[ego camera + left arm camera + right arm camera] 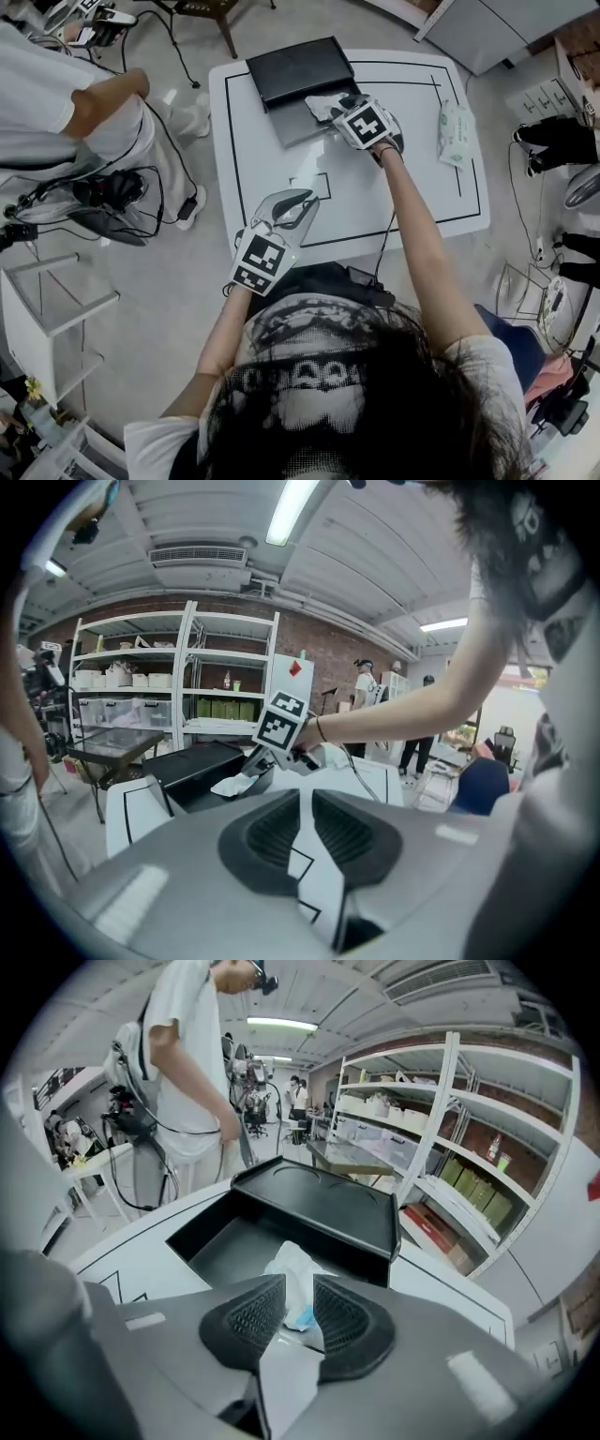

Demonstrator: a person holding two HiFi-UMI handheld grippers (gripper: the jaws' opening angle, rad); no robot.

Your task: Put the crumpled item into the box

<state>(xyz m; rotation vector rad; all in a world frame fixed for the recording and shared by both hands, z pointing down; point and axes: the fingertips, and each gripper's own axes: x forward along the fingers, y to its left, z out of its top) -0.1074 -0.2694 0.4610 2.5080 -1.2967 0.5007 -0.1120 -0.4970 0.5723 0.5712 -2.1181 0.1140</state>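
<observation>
Right gripper view: ribbed fingers (251, 1321) pinch crumpled white tissue (294, 1267) over matte black box (230, 1249); left gripper (306, 803): fingers spread.

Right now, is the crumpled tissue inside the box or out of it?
Out: the right gripper is shut on the crumpled tissue, holding it at the open box's edge, not released.

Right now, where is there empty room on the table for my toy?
The table is bare in the middle, between the left gripper and the box, and at its near right corner, nearer than the wipes pack. Crowded far end: box, right gripper, crumpled tissue.
</observation>
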